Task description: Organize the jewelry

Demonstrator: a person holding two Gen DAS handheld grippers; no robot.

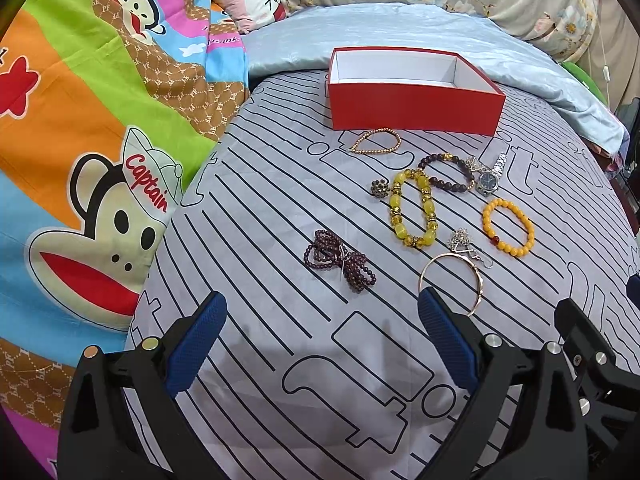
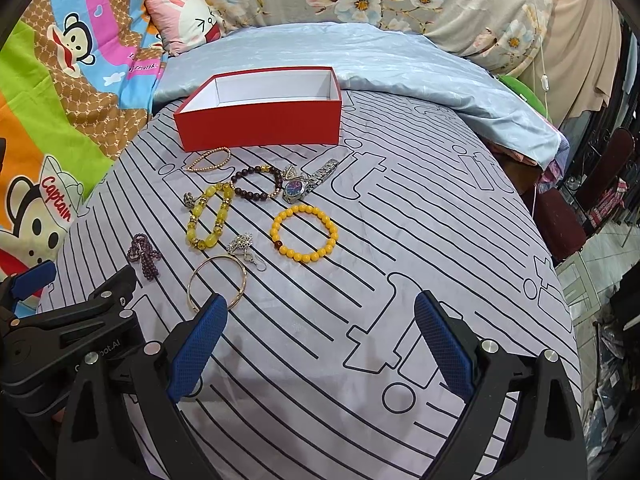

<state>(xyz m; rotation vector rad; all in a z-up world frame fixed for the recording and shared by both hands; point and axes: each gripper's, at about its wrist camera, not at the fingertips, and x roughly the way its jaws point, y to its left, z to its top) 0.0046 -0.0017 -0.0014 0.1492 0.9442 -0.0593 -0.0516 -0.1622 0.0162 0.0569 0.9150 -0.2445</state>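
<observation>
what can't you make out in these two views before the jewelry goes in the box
- Box floor: the near red wall hides most of it in both views, so whether it holds anything is unclear.
- Bangle: its near edge is behind the right gripper's left finger in the right wrist view.
- Silver tangle: too small to tell chain from earrings.
- Watch: dial too small to read.

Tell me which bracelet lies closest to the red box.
The thin gold bead bracelet, right below the red box front wall. It is slim and gold; the other bracelets are chunkier and farther from the box.
</observation>
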